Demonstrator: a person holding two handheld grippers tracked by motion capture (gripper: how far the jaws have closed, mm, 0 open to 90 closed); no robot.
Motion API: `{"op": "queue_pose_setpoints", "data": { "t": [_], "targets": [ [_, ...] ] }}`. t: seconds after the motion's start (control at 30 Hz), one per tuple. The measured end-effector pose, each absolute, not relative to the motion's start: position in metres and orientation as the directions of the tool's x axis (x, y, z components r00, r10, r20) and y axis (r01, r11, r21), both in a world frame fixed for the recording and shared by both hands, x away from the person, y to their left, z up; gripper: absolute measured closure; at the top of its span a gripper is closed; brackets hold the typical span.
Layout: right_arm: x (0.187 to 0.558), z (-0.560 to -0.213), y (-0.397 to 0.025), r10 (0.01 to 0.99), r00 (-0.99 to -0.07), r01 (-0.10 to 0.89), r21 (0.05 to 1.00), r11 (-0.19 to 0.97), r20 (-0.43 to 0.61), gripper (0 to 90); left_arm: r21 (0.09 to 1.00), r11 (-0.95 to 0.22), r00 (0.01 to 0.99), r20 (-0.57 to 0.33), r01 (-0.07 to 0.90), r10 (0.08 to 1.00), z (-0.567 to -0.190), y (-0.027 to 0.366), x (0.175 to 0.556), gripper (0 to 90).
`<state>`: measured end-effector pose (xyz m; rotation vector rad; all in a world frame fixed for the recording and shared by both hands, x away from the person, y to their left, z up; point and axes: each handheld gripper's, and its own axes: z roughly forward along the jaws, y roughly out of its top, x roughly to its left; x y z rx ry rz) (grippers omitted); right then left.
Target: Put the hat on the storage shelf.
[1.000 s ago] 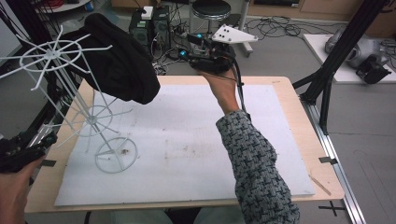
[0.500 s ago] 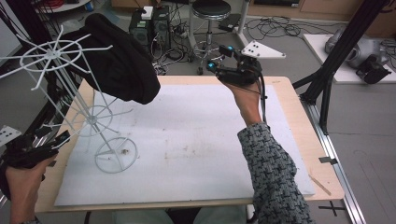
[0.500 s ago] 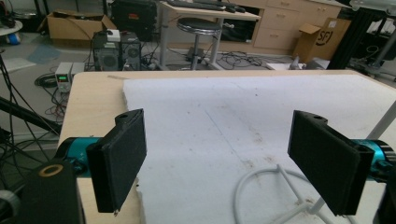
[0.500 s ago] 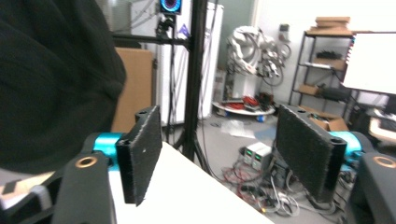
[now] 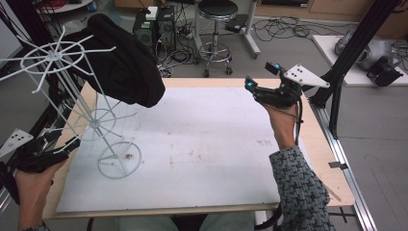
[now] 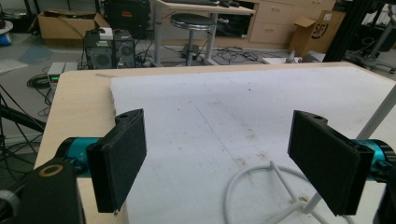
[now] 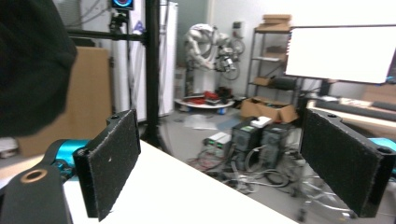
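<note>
I see my left gripper (image 6: 219, 163) and right gripper (image 7: 233, 168) both spread wide, holding nothing, a black hat (image 5: 122, 62) draped on the white wire rack (image 5: 57, 86).

In the left gripper view, a cardboard box (image 6: 314, 29) is standing on the floor beyond the far right of the tabletop (image 6: 74, 107), and it is showing the dark letters "SF" on its side. Nothing else is reading clearly: any markings on the computer towers (image 6: 106, 45), the other boxes and the distant equipment are staying too small or too blurred to make out.
</note>
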<state>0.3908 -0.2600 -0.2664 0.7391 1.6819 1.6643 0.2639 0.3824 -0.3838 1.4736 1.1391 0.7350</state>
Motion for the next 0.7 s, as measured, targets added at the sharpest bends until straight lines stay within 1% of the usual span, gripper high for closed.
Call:
{"op": "queue_pose_setpoints", "data": {
  "t": [0.1, 0.13, 0.23, 0.33, 0.7],
  "targets": [
    [0.386, -0.271, -0.269, 0.790, -0.610, -0.056, 0.998, 0.037, -0.063, 11.5, 0.966, 0.040, 0.353, -0.133, 0.257, 0.926, -0.385, 0.381, 0.264, 19.8],
    [0.380, -0.277, -0.278, 0.799, -0.598, -0.064, 0.997, 0.031, -0.063, 11.5, 0.966, 0.043, 0.352, -0.134, 0.256, 0.926, -0.385, 0.380, 0.264, 19.8],
    [0.371, -0.287, -0.289, 0.818, -0.570, -0.061, 0.997, 0.045, -0.072, 11.5, 0.967, 0.042, 0.351, -0.131, 0.250, 0.927, -0.386, 0.379, 0.262, 19.8],
    [0.364, -0.296, -0.299, 0.832, -0.551, -0.055, 0.998, 0.036, -0.060, 11.5, 0.970, 0.042, 0.359, -0.128, 0.239, 0.925, -0.387, 0.378, 0.260, 19.8],
    [0.347, -0.324, -0.311, 0.862, -0.504, -0.013, 0.998, 0.056, -0.055, 10.8, 0.975, 0.030, 0.355, -0.109, 0.220, 0.928, -0.393, 0.373, 0.252, 19.8]
  ]
}}
